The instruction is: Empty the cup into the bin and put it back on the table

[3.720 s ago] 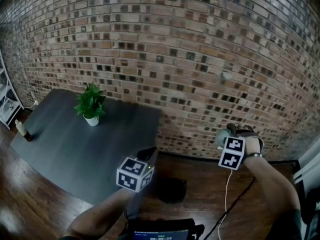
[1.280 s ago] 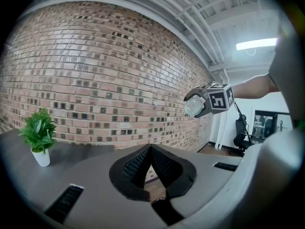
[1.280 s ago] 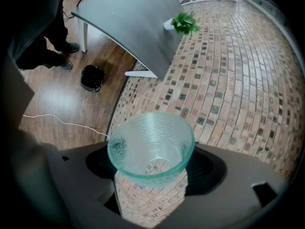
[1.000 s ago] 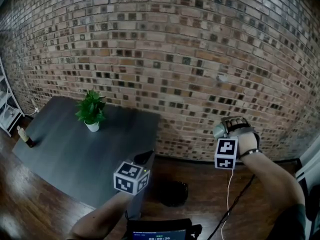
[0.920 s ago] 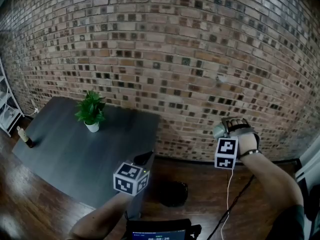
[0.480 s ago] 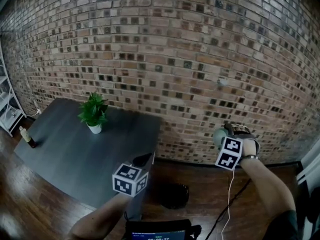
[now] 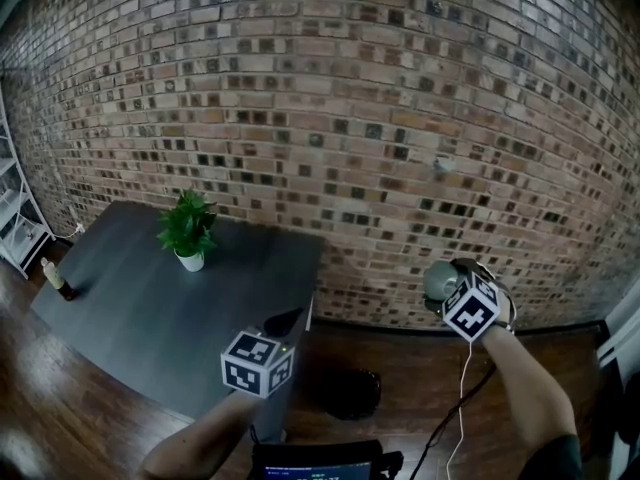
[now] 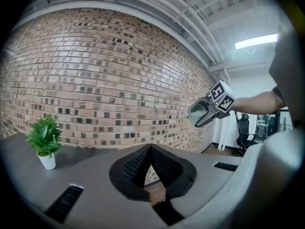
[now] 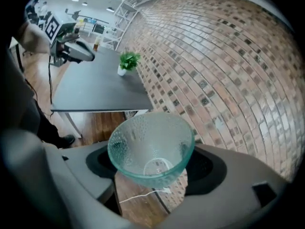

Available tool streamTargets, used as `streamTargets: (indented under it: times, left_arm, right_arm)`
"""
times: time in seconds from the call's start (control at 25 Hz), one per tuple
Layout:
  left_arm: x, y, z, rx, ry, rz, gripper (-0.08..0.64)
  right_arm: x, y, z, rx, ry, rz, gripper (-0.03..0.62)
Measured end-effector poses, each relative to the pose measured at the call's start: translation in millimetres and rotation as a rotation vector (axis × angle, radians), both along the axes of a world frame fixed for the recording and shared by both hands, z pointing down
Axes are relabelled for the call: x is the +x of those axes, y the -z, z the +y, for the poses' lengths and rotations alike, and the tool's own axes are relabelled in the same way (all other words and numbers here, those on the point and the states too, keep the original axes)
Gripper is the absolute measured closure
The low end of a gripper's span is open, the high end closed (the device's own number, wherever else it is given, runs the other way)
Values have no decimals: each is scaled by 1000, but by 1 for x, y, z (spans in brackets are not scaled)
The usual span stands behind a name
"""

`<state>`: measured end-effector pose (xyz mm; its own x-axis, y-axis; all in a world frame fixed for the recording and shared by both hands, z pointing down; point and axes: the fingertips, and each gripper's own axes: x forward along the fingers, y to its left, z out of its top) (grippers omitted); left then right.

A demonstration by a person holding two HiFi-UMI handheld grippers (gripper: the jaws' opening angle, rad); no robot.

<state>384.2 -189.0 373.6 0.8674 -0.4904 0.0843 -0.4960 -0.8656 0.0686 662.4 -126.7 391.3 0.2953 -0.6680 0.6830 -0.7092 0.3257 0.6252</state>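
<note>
Brick wall [image 7: 350,118] backs right claw [image 7: 446,288] gripping cup [image 9: 151,144] beyond table [image 7: 150,303] edge.

L gripper [image 8: 151,150] level, jaws shut; R gripper [image 7: 444,288] tilted down, jaws on cup [image 9: 150,147].

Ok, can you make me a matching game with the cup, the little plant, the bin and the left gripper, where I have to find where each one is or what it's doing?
Things:
1. cup
2. plant
3. bin
4. left gripper

Places or states:
A. on the floor beside the table
B. jaws together, nothing between them
C. held in the right gripper
D. standing on the table

Right pairs: 1-C, 2-D, 3-A, 4-B.
</note>
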Motion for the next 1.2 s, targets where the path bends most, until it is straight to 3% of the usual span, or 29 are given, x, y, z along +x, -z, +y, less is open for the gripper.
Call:
streamTargets:
  times: [0.32, 0.56, 0.92, 1.2]
  left_arm:
    - [-4, -6, 1, -11, -1, 29, 557]
    - [-23, 5, -2, 4, 48, 76, 557]
    - [-79, 9, -6, 35, 207, 86, 557]
    - [-130, 20, 5, 83, 356, 75, 557]
  right_arm:
    - [-32, 4, 2, 115, 25, -325, 195]
    - [-64, 15, 1, 196, 89, -502, 195]
    - [-125, 36, 4, 243, 254, -638, 195]
    - [-178, 37, -2, 207, 416, -721, 195]
